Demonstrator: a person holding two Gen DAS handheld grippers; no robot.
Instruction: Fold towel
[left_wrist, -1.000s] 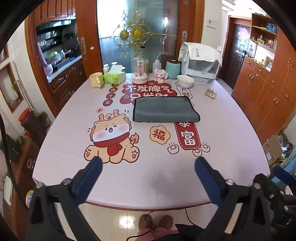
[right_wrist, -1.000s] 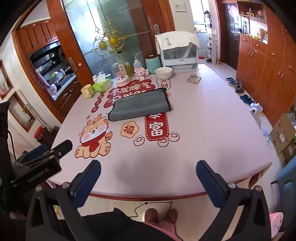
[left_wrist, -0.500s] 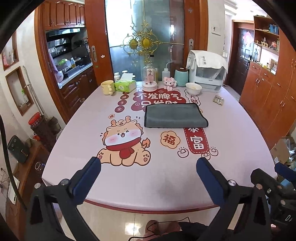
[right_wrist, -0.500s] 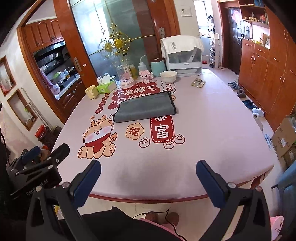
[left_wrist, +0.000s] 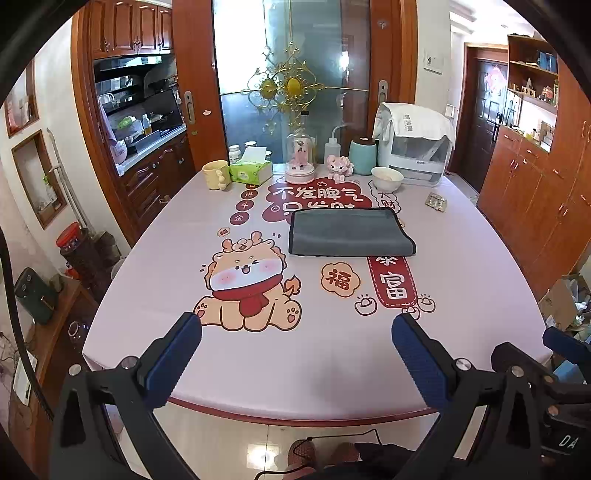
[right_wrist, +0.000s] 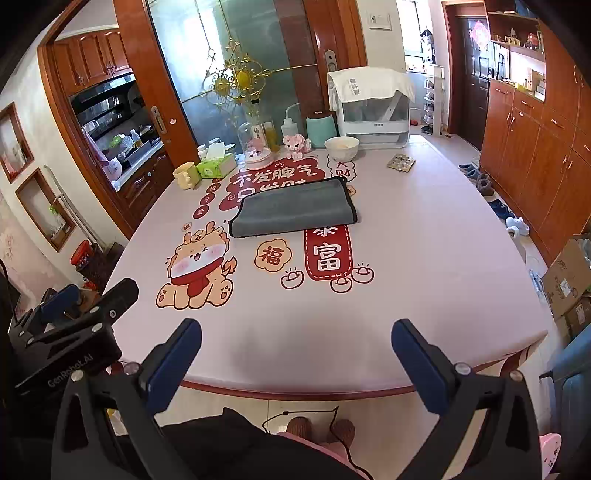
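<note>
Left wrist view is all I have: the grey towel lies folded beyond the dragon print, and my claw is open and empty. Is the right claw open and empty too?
Observer: Yes. The right claw is open wide and holds nothing. It hangs over the near side of the table, well short of the towel.
Operator: Is there anything on the floor to the right of the table that I should step around?
Observer: Yes, several slippers lie on the floor between the table and the wooden cabinets.
</note>
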